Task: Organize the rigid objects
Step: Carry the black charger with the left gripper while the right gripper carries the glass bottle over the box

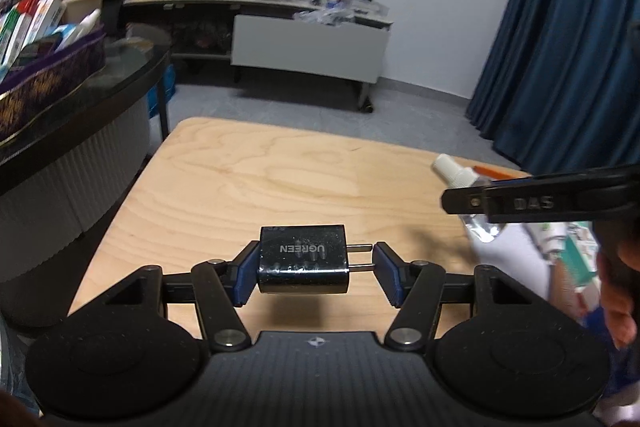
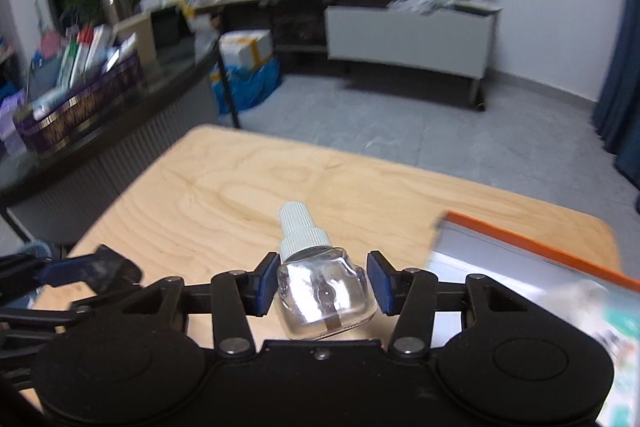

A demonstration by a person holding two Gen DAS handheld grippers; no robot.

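The left tongs (image 1: pixel 314 269) are clamping a black charger (image 1: pixel 303 259) in the lower middle of the left wrist view: one blue pad is pressing its flat side, the other is bearing on the tips of its two metal prongs, and a shadow below suggests it is hanging clear of the wooden tabletop (image 1: pixel 256 183). The right tongs (image 2: pixel 324 281) are carrying a small clear bottle (image 2: pixel 326 301) with a ribbed white cap, lower middle of the right wrist view. The left pad is touching the glass; at the right pad I cannot tell whether there is contact or a thin gap, though the bottle seems to be held above the tabletop.

Judging by this, the sorting is somewhere in the middle. Two items are being carried, neither is yet set down, and the wood ahead of both tongs is lying bare. At the right edge of the left view, boxes and tubes (image 1: pixel 568 247) are sitting on something white, and an orange-edged tray or folder (image 2: pixel 532 247) is showing at the right of the right view; whether that is the destination is unclear.

Readable writing: "UGREEN", upside down, on the charger, and "DAS" on the black arm (image 1: pixel 536 203) crossing the right of the left view. The box labels are too blurred to read.
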